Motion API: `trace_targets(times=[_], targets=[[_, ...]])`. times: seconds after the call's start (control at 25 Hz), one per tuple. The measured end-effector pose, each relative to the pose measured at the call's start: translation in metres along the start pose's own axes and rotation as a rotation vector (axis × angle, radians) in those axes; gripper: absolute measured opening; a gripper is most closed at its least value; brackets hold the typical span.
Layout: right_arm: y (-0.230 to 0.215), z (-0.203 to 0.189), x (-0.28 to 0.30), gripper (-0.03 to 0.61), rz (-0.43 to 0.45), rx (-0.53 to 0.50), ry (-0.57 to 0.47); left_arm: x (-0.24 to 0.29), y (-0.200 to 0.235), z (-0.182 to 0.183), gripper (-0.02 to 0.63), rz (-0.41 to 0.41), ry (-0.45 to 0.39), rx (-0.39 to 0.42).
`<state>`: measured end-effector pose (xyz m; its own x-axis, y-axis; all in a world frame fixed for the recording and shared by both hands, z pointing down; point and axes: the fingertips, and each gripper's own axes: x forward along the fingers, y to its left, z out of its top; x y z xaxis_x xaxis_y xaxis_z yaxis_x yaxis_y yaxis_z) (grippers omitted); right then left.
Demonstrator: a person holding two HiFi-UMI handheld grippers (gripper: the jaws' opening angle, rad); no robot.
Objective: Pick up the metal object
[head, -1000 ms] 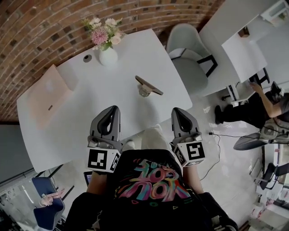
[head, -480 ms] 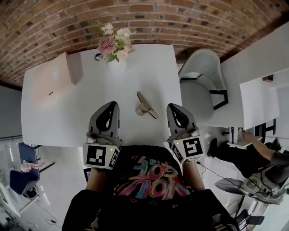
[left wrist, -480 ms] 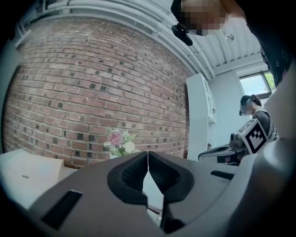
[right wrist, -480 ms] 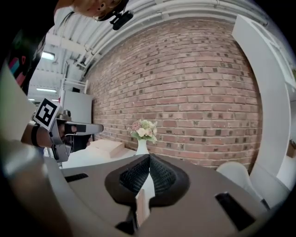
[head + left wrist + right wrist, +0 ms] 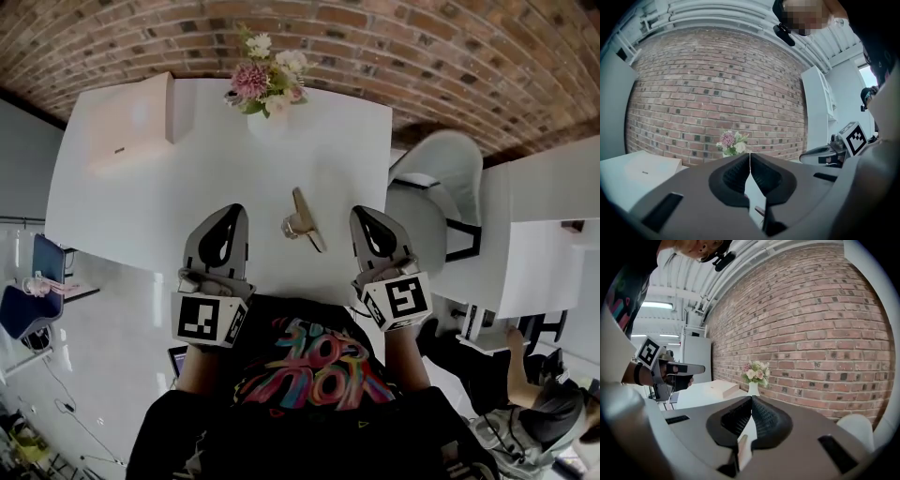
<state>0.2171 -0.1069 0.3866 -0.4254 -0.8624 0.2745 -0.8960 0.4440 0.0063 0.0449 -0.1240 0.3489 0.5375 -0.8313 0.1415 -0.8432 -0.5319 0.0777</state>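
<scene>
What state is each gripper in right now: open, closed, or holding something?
Left gripper: closed, holding nothing.
Right gripper: closed, holding nothing.

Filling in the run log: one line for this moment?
left claw shut, empty | right claw shut, empty | metal object on table, untouched

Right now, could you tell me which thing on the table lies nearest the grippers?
The metal object, between the left gripper and right gripper; the flower vase and pale box sit far back.
</scene>
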Motion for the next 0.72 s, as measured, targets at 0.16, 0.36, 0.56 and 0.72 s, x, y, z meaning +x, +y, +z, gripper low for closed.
trace_targets(times=[0.16, 0.36, 0.56, 0.72], targets=[[0.002, -0.003, 0.003, 0.017, 0.021, -0.01, 0.002, -0.004, 0.002, 0.0, 0.028, 0.01, -0.005, 0.002], [0.012, -0.008, 0.005, 0.017, 0.02, -0.007, 0.011, -0.009, 0.005, 0.0, 0.028, -0.001, -0.01, 0.0], [0.023, -0.01, 0.008, 0.017, 0.026, -0.001, 0.001, -0.014, 0.011, -0.003, 0.028, -0.005, -0.014, -0.004], [0.03, -0.01, 0.01, 0.017, 0.028, -0.006, 0.002, -0.019, 0.017, -0.006, 0.028, -0.009, -0.014, -0.012]])
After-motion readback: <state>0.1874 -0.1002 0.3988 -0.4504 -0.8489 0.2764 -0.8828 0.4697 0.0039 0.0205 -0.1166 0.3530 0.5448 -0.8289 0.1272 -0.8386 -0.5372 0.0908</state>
